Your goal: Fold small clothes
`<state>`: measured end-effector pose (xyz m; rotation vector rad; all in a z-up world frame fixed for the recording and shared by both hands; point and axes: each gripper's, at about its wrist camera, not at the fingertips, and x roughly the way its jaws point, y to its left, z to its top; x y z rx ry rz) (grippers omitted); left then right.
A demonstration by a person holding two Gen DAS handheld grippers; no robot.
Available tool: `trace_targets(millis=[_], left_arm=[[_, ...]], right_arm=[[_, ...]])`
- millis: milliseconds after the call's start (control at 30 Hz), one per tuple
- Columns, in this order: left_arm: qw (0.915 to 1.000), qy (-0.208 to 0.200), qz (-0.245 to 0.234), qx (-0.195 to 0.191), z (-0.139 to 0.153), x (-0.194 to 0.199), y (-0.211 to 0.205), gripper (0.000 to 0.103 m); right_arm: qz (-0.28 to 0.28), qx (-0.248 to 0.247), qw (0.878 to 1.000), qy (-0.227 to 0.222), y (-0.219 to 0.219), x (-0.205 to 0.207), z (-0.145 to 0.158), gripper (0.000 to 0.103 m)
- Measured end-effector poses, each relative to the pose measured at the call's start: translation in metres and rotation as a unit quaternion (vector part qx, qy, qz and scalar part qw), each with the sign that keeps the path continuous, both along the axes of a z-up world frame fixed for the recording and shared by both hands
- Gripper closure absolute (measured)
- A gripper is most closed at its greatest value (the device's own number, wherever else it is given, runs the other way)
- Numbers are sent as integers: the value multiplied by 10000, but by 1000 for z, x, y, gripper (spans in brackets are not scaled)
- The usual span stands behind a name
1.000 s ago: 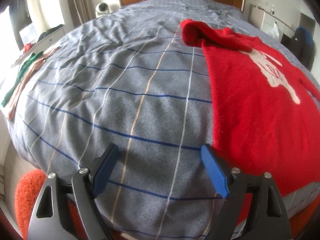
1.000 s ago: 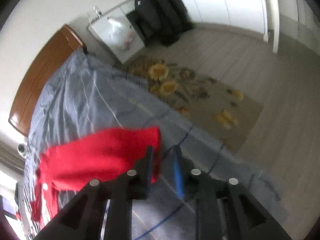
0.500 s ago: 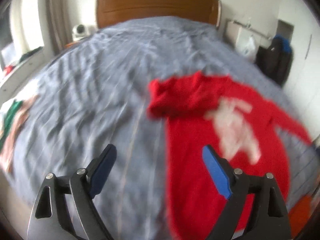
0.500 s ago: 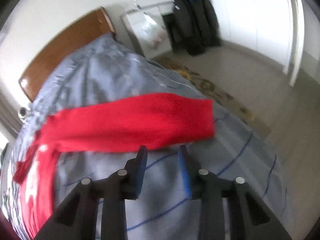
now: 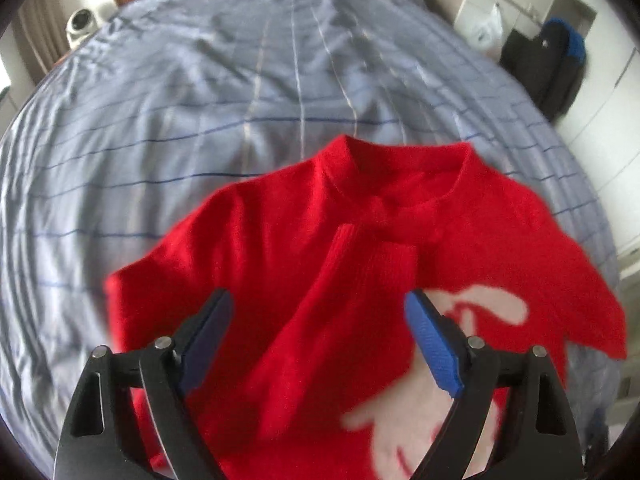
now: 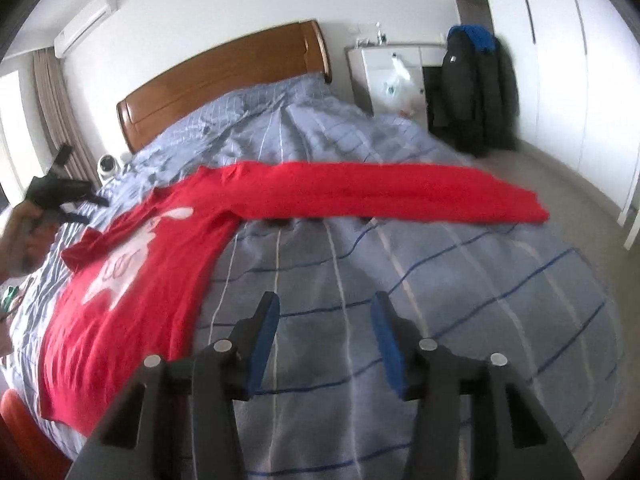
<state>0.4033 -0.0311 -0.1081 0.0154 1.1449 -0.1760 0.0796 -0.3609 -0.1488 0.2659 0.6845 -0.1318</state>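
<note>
A red sweater lies face up on the bed, which is covered with a grey-blue bedspread with thin dark and pale stripes. One long sleeve stretches straight out across the bedspread toward the far edge of the bed; the other sleeve is folded in over the chest, its cuff near the neck opening. A white picture is printed on the front; there may be marks in it, but they are too blurred to read.

The left gripper hangs over the chest of the sweater with its jaws spread wide and nothing between them. The right gripper is over bare bedspread, just beside the sweater's body, and its jaws are opening with nothing between them. In the right wrist view a hand at the left edge holds the other gripper above the sweater.

A wooden headboard stands at the top of the bed. To its right are a white cabinet with a plastic bag hanging on its front, and a dark jacket with a blue collar. A small white round device sits beside the bed near the curtain. An air conditioner is on the wall, and white wardrobe doors run along the right side. Something orange shows at the lower left corner.
</note>
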Motion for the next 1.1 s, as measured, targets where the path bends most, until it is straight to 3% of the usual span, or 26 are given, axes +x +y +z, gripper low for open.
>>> trace_targets(millis=[67, 100, 200, 267, 367, 400, 500, 533, 567, 633, 667, 733, 867, 967, 1033, 1100], left_arm=[[9998, 166, 2, 115, -15, 11, -5, 19], [9996, 273, -34, 90, -21, 14, -6, 31], [9987, 394, -316, -87, -26, 11, -13, 96], [9994, -32, -346, -66, -9, -2, -13, 97], [9967, -556, 162, -576, 30, -22, 24, 97], [9937, -744, 426, -718, 44, -31, 42, 97], [9730, -1240, 1591, -1127, 82, -63, 127, 97], [9586, -1434, 2191, -1117, 93, -82, 169, 97], [9499, -1528, 2517, -1046, 96, -88, 190, 97], [9218, -1743, 3405, -628, 97, -120, 248, 97], [9067, -1772, 3806, -402, 91, -137, 274, 97], [8874, -1632, 4309, -148, 71, -158, 310, 97], [8834, -1074, 4550, -329, 18, -181, 344, 96], [8848, -952, 4505, -715, 1, -191, 345, 84], [8846, -996, 4458, -935, -4, -200, 345, 45], [8849, -1093, 4426, -958, -2, -209, 347, 32]], right_arm=[[16, 13, 9999, 121, 0, 2, -5, 55], [28, 11, 9998, 191, -1, 5, -7, 55], [29, 16, 9994, 345, -3, 10, -14, 55], [-5, 23, 9992, 407, -4, 12, -16, 55], [-20, 40, 9991, 429, -5, 13, -18, 55], [-17, 30, 9991, 423, -5, 12, -18, 55], [1, -8, 9993, 384, -3, 10, -17, 55], [2, -8, 9993, 375, -3, 9, -17, 55], [2, -5, 9993, 374, -3, 9, -17, 55], [2, -19, 9993, 376, -2, 10, -17, 55], [7, -30, 9993, 377, -2, 10, -17, 55], [21, -72, 9992, 384, 0, 10, -17, 55], [33, -211, 9989, 428, 6, 11, -19, 55], [48, -354, 9983, 471, 11, 13, -20, 55], [58, -444, 9978, 490, 15, 13, -20, 55], [81, -539, 9972, 506, 18, 14, -20, 55]])
